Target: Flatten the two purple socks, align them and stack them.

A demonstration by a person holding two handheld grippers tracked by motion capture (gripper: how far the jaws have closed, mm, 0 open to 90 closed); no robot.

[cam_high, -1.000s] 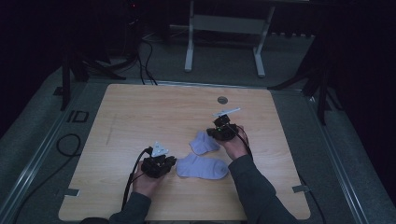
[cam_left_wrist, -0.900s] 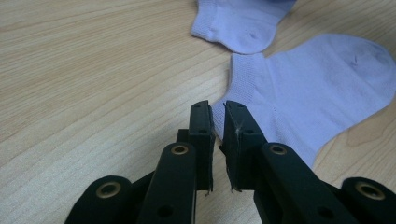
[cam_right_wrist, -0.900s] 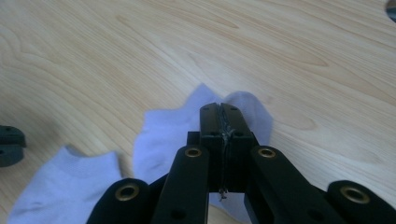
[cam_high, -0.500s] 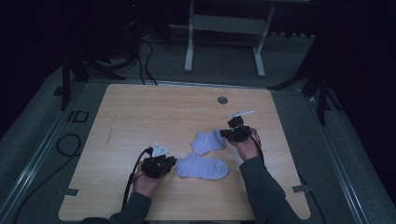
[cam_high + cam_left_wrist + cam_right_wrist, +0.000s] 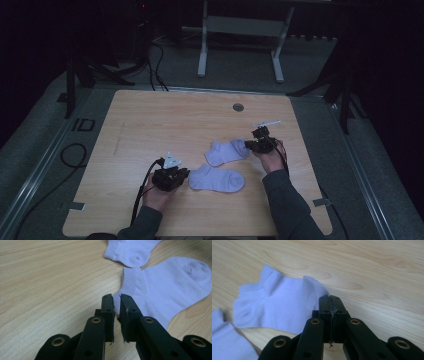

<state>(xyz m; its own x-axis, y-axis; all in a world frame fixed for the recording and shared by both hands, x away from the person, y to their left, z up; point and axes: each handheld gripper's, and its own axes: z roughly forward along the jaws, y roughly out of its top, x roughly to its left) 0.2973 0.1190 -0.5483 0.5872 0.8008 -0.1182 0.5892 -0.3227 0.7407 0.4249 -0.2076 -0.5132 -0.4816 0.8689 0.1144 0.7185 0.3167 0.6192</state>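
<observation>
Two lavender ankle socks lie on the wooden table. The near sock lies flat, its cuff corner pinched between the jaws of my left gripper, which are all but closed on the fabric. The far sock lies just beyond it, also seen as the far sock at the top of the left gripper view. My right gripper is shut on that sock's right edge, which lifts slightly off the wood. The near sock peeks in at the lower left of the right gripper view.
A round cable hole sits in the table near its far edge. Behind the table stands a metal frame on the floor. A cable loops on the floor to the left.
My right gripper has moved to the right, drawing the far sock's edge with it. The left gripper and the near sock have stayed put.
</observation>
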